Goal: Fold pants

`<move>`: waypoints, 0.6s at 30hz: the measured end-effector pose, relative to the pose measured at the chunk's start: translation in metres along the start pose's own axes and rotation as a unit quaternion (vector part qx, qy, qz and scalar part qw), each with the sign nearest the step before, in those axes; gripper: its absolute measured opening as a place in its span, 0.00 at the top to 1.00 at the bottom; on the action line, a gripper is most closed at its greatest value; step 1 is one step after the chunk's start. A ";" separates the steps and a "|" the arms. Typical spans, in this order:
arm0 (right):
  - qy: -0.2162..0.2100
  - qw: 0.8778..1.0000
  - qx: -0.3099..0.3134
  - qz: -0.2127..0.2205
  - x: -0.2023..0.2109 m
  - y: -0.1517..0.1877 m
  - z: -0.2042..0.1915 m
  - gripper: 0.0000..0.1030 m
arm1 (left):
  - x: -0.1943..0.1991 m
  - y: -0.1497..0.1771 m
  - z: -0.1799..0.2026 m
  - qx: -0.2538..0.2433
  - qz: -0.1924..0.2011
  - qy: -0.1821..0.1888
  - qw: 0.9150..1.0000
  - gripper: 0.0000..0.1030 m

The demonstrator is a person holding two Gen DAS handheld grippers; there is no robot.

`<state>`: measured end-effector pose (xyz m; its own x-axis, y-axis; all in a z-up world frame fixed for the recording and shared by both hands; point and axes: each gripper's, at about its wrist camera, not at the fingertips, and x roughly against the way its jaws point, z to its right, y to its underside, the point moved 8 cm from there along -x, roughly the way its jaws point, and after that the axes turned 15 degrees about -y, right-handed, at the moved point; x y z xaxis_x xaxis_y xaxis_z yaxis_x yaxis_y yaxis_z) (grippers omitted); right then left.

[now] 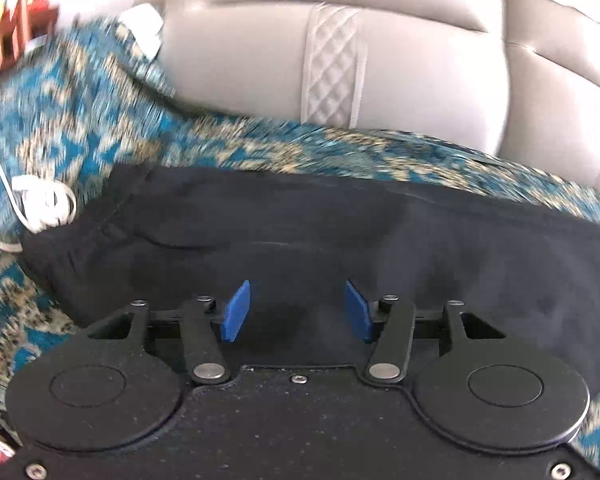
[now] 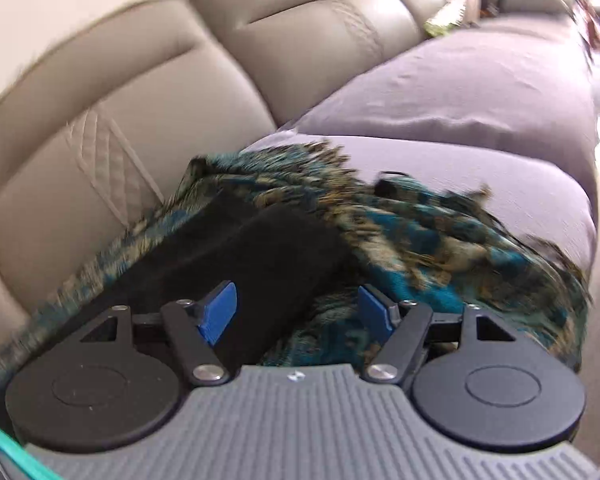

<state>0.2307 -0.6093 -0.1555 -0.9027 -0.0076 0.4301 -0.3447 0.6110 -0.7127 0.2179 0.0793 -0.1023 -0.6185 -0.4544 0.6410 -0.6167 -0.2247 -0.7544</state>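
The black pants (image 1: 300, 224) lie spread on a blue and tan patterned blanket (image 1: 80, 120) on a sofa. My left gripper (image 1: 298, 310) is open, its blue pads just above the near part of the pants. In the right wrist view the leg end of the pants (image 2: 260, 256) lies on the same blanket (image 2: 440, 240). My right gripper (image 2: 298, 314) is open, with its left pad over the pants' edge and its right pad over the blanket. Neither gripper holds anything.
The beige sofa backrest (image 1: 340, 60) rises behind the pants. A white cable (image 1: 40, 204) lies on the blanket at the left. An orange-red object (image 1: 8, 36) stands at the far left. A grey cushion (image 2: 460, 92) lies beyond the blanket on the right.
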 end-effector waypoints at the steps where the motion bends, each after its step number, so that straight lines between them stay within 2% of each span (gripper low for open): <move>1: -0.002 1.000 0.007 -0.004 -0.006 0.000 -0.003 0.22 | -0.011 -0.001 -0.006 0.012 -0.015 -0.001 1.000 0.50; 3: -0.012 1.000 0.003 -0.005 -0.022 -0.001 -0.009 0.22 | -0.028 0.001 -0.016 0.029 -0.036 -0.005 0.999 0.50; 7: -0.023 1.000 0.021 0.004 -0.041 -0.004 -0.019 0.24 | -0.044 -0.002 -0.032 0.021 -0.025 -0.040 0.999 0.47; 11: -0.003 0.998 0.055 0.004 -0.060 -0.009 -0.020 0.24 | -0.050 -0.002 -0.039 0.019 -0.026 -0.048 0.998 0.46; 13: 0.003 0.999 0.050 0.008 -0.064 -0.013 -0.020 0.36 | -0.052 -0.002 -0.039 0.014 -0.022 -0.050 0.998 0.43; 14: 0.009 0.999 0.044 0.011 -0.064 -0.014 -0.020 0.48 | -0.052 -0.002 -0.039 0.011 -0.021 -0.050 0.998 0.43; 15: 0.006 0.999 0.040 0.011 -0.062 -0.013 -0.024 0.52 | -0.052 -0.002 -0.038 0.008 -0.019 -0.050 0.999 0.42; 16: -0.008 0.999 0.043 0.006 -0.061 -0.009 -0.030 0.52 | -0.052 -0.001 -0.037 0.005 -0.017 -0.050 0.999 0.40; 17: -0.012 0.999 0.049 0.004 -0.062 -0.005 -0.032 0.42 | -0.052 -0.001 -0.036 0.002 -0.015 -0.049 0.999 0.39; 18: 0.002 0.998 0.063 0.006 -0.063 -0.003 -0.031 0.43 | -0.052 -0.001 -0.035 0.000 -0.013 -0.049 0.999 0.38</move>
<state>0.2968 -0.5862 -0.1634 -0.9061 0.0030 0.4231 -0.3632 0.5074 -0.7814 0.2337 0.1338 -0.1302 -0.5520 -0.5300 0.6437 -0.6321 -0.2376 -0.7376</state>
